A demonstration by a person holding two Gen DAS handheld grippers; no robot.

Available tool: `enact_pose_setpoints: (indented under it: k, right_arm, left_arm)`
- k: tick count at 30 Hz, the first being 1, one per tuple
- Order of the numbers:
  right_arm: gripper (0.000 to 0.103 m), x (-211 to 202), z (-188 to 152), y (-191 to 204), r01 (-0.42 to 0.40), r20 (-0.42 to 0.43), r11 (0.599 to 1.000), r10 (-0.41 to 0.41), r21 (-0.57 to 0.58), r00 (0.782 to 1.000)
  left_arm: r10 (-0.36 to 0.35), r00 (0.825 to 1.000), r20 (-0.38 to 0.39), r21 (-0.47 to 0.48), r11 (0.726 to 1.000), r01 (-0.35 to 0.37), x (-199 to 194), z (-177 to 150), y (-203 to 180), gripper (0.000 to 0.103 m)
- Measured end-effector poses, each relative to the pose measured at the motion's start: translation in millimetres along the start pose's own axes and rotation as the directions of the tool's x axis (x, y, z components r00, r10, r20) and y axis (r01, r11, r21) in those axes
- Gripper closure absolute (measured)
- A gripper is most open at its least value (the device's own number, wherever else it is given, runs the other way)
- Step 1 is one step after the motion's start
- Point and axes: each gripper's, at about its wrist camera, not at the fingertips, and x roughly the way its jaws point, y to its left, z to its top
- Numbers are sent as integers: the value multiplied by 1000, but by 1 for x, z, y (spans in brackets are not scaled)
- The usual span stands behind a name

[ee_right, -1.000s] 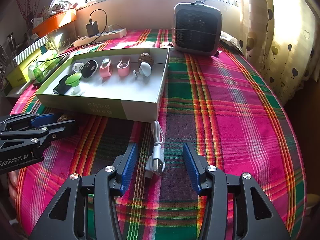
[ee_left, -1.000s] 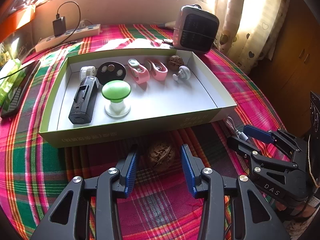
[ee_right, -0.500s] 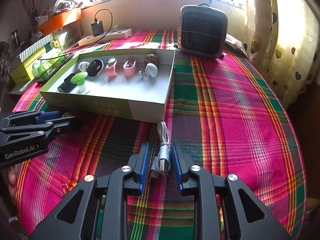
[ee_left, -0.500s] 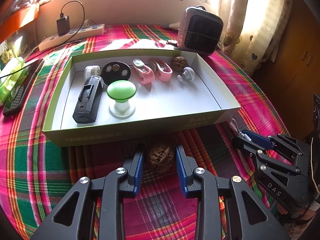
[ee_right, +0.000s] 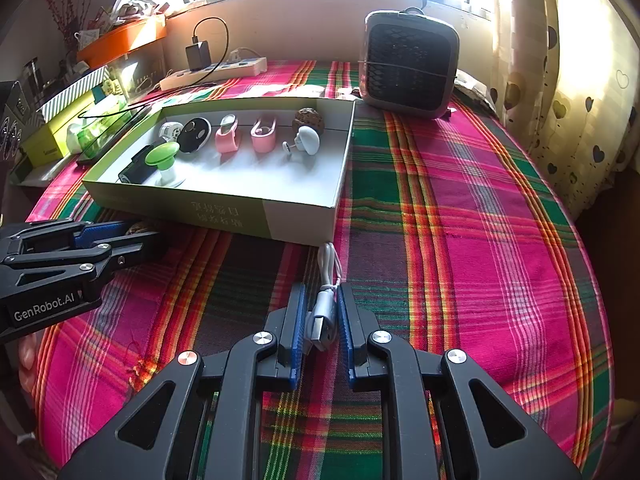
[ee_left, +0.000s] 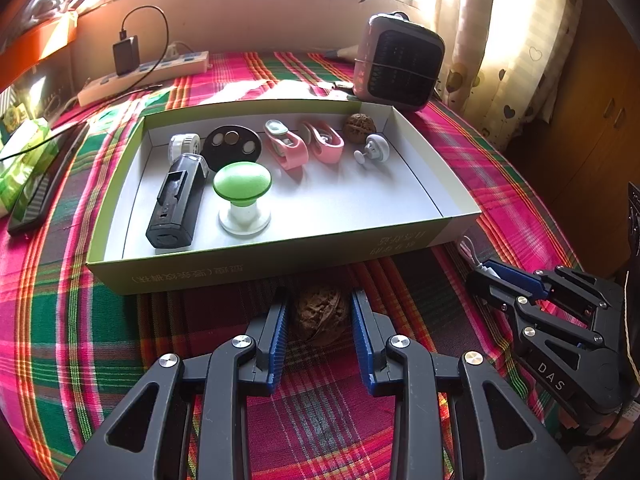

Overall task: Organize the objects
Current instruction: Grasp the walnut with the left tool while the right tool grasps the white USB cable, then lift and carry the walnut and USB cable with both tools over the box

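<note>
Left wrist camera is sitting low over the plaid cloth (ee_left: 100, 320), looking forward toward the window, close to the box (ee_left: 280, 256). Right wrist camera is looking the same way from further right, slightly further back. Both are sharing the box (ee_right: 296, 220), heater (ee_left: 400, 68) and power strip (ee_right: 216, 72).
</note>
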Motion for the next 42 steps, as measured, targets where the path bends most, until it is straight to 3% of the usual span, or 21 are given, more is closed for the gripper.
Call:
enact_pose_setpoints:
  k: [42]
  right_arm:
    - [90, -14, -5, 7, -12, 28, 1000, 11, 23, 1000]
  left_arm:
    - [7, 999, 33, 9, 1000, -7, -14, -11, -5, 75]
